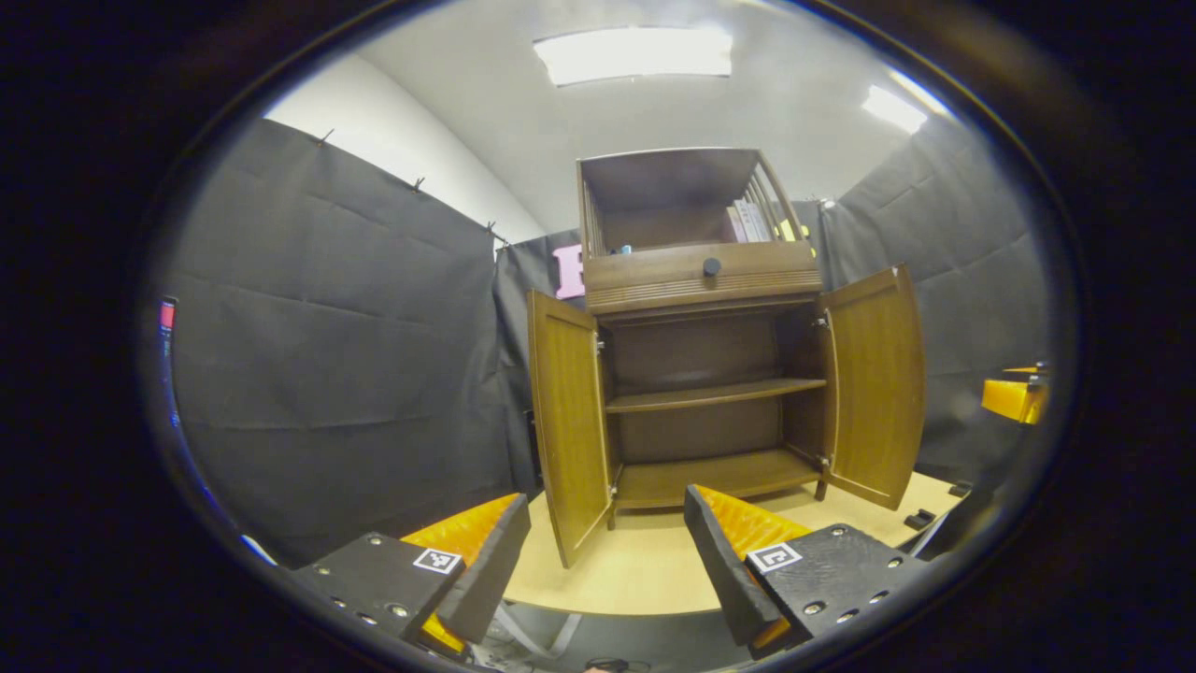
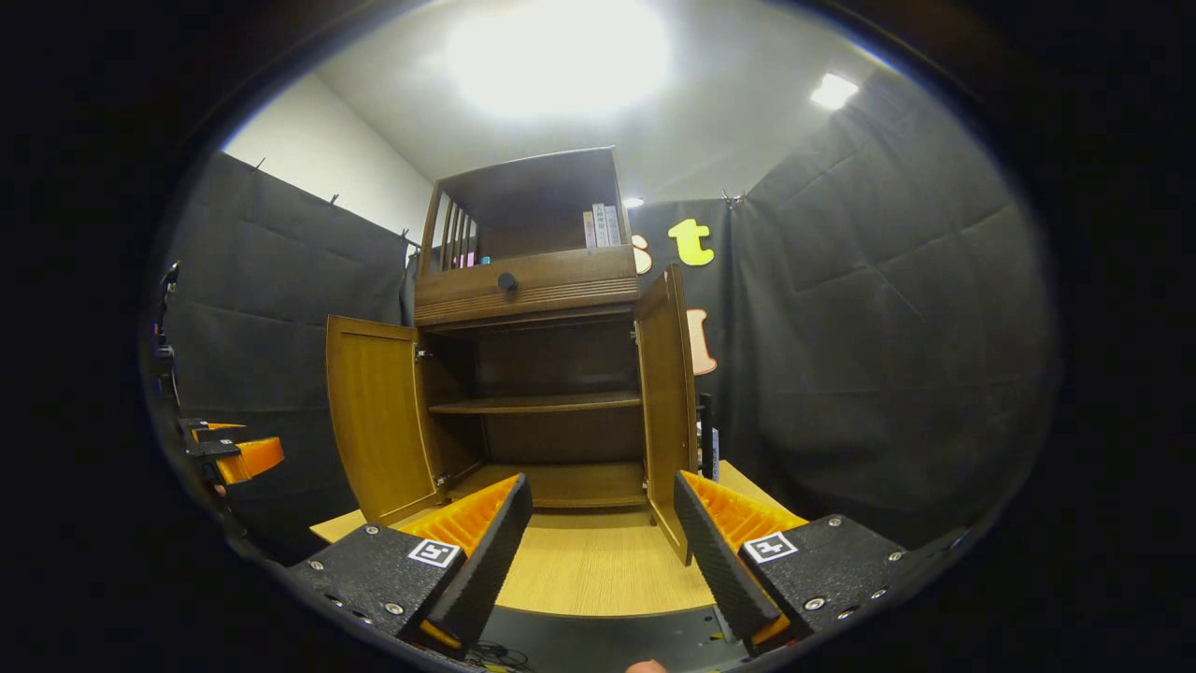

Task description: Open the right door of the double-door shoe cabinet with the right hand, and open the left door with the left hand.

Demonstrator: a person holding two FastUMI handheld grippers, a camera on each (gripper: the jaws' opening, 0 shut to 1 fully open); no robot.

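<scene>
Shoe cabinet [image 1: 696,374]: I see it standing upright on the pale wooden desk [image 1: 635,570], set toward the back edge, against the black cloth wall.
Left door [image 1: 568,425]: swung fully out on its hinges; in the left gripper view its inner face is turned toward me, and its lower corner stands over the desk.
Right door [image 1: 874,383]: also swung out, well clear of the cabinet front; in the right gripper view [image 2: 668,411] I see it nearly edge-on.
Interior: one middle shelf [image 1: 715,394] and a bottom board, both bare as far as I can tell.
Upper section: a drawer front with a dark round knob [image 1: 711,266]; above it an open hutch holding a few upright books [image 1: 747,220] at one side.
Left hand-held gripper [image 1: 607,551]: I read the fingers as spread wide, gripping nothing, held back from the cabinet in front of the left door.
Right hand-held gripper [image 2: 603,533]: fingers likewise spread wide, nothing between them, held back from the cabinet over the near edge of the desk, apart from both doors.
Cross-check: from the right gripper view, the other hand-held gripper appears at the far left edge [image 2: 234,456], well apart from the cabinet.
</scene>
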